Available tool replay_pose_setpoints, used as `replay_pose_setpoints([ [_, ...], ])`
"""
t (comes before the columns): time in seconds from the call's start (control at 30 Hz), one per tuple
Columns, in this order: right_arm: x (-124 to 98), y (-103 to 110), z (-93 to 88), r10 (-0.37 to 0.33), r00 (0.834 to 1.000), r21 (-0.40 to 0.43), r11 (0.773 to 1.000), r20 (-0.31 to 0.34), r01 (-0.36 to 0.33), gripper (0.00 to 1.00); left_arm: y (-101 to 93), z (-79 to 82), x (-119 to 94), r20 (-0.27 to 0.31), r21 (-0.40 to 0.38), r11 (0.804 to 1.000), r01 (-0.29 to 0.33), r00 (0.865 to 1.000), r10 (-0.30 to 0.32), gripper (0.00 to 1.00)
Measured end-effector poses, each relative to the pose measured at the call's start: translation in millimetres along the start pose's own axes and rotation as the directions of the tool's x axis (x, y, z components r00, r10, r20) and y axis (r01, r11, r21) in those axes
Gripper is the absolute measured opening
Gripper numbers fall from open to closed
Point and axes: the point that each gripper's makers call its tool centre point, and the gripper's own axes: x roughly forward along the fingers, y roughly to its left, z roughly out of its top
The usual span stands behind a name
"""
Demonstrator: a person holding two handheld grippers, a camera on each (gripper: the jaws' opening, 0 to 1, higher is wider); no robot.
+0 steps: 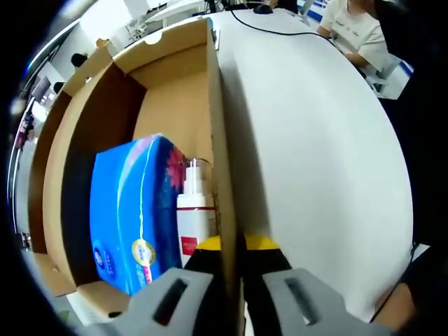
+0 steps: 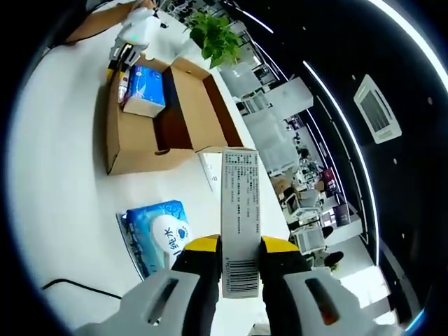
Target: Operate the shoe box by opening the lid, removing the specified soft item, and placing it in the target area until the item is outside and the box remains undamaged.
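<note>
The open cardboard shoe box (image 1: 175, 91) lies on the white table (image 1: 315, 154). Inside it are a blue soft tissue pack (image 1: 129, 210) and a white bottle with a red label (image 1: 194, 217). My left gripper (image 1: 231, 245) is shut on the box's side wall, one jaw inside and one outside. In the right gripper view the box (image 2: 140, 150) sits farther off with its lid folded back, the left gripper (image 2: 129, 42) at its far end. My right gripper (image 2: 238, 246) is shut on an upright white printed carton (image 2: 239, 217). A blue wet-wipes pack (image 2: 157, 234) lies on the table beside it.
A person in a white shirt (image 1: 357, 28) sits at the table's far side, near a black cable (image 1: 280, 31). Another cable (image 2: 70, 287) runs near the right gripper. A potted plant (image 2: 213, 38) stands beyond the box. Office desks lie behind.
</note>
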Motion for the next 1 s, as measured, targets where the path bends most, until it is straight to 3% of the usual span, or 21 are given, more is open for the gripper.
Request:
replay_pose_setpoints([
  [0.27,4,0,-9.1,-0.025,1.0,-0.001,1.0,-0.005,0.025,0.2,0.9,-0.3,0,0.0,0.0,1.0,-0.001,1.0,0.001,0.03],
  [1.0,19,23,-26.3,0.03,0.999,-0.02,0.999,-0.036,-0.031,0.2,-0.3,-0.4,0,0.006,0.002,1.0,0.004,1.0,-0.004,0.04],
])
